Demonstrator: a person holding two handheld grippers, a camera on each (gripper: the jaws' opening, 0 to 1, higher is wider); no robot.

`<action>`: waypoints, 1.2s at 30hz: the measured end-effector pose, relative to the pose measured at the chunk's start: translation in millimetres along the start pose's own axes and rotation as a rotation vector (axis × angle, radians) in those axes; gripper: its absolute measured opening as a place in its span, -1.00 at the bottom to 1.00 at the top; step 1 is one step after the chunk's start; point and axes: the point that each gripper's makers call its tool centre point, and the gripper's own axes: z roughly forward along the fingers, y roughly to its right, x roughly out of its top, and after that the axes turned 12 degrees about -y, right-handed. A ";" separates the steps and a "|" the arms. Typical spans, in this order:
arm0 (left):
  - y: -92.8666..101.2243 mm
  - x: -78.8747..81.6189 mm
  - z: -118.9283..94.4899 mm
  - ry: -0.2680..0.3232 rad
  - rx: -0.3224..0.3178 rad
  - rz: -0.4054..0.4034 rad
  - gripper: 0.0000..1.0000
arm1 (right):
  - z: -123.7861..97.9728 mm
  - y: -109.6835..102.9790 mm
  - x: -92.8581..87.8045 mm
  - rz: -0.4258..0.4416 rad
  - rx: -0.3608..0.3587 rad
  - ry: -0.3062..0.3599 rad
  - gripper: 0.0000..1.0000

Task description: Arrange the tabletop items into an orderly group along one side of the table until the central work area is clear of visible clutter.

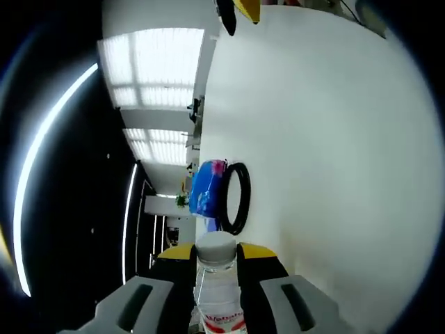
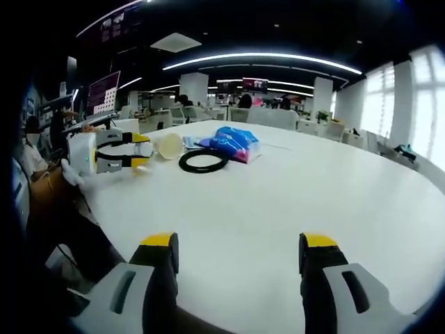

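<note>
This is a large open office or a meeting area. In the right gripper view, a wide white round bench [image 2: 292, 202] stands in front, long curved light strips [image 2: 264, 57] run across a dark ceiling, and a wall screen [image 2: 103, 92] hangs at the left. White pillars [image 2: 193, 87] and more desks stand behind. Tall bright windows [image 2: 421, 90] fill the right side. Some people sit in the background.

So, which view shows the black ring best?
The right gripper view: the black ring lies whole and flat on the white table, beside the blue packet. The left gripper view shows the ring edge-on, partly behind the packet, beyond the bottle held in the left gripper.
</note>
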 end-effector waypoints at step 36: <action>-58.3 -31.8 -8.2 0.022 0.036 -0.335 -0.57 | 4.5 3.2 -4.4 0.021 -0.001 -0.019 0.26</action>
